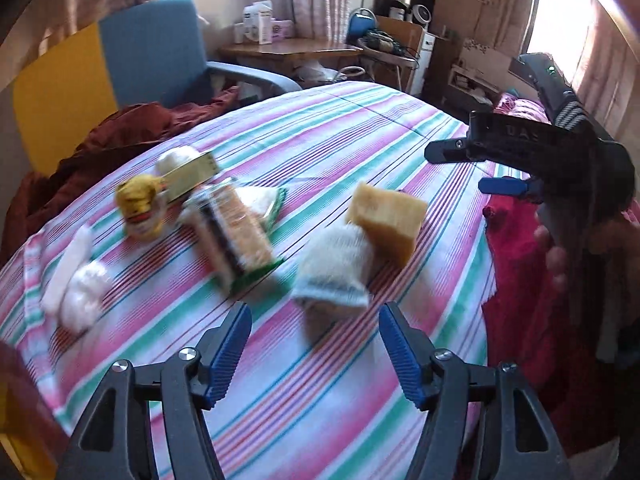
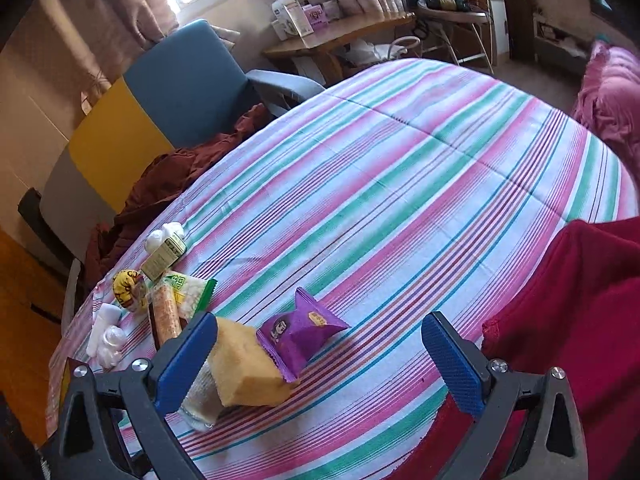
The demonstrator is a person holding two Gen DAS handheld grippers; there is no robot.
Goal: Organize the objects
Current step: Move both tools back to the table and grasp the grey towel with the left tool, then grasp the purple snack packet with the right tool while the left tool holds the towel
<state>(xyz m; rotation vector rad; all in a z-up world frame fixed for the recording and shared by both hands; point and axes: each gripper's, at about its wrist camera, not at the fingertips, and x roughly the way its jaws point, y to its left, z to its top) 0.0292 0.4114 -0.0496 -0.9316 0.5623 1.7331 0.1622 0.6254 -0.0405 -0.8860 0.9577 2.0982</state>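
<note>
**Sponge block and white bundle dead ahead of left gripper, both grippers spread and empty**

Left gripper (image 1: 315, 354): blue ribbed pads spread apart, nothing between them. Just beyond the tips lies a soft white knitted bundle with a grey band (image 1: 331, 270), and touching its far side a tan rectangular sponge block (image 1: 386, 220). The block's long axis runs roughly across the gripper's line, tilted up toward the right. The left wrist view is smeared, so edges are uncertain.

Right gripper (image 2: 318, 364): pads spread wide, empty. Same sponge block (image 2: 246, 368) sits just inside its left pad; a purple foil snack packet (image 2: 298, 330) lies near the middle of the gap, a little farther out. Judgement: right gripper is nearer the packet, left is nearer the white bundle.

Farther left, a cluster: long biscuit pack in clear wrap with green edge (image 1: 236, 236), yellow printed pouch (image 1: 140, 210), small olive carton (image 1: 192, 174), white plastic pieces (image 1: 78, 284).

Surface: bed under a pink, green and white striped sheet (image 2: 400, 184), soft, likely to give under a press. Red cloth (image 2: 560, 320) at the right edge, dark red cloth on the left.

Room: blue-and-yellow armchair (image 2: 180, 92), wooden desk (image 2: 340, 36) with boxes beneath a curtained window.
</note>
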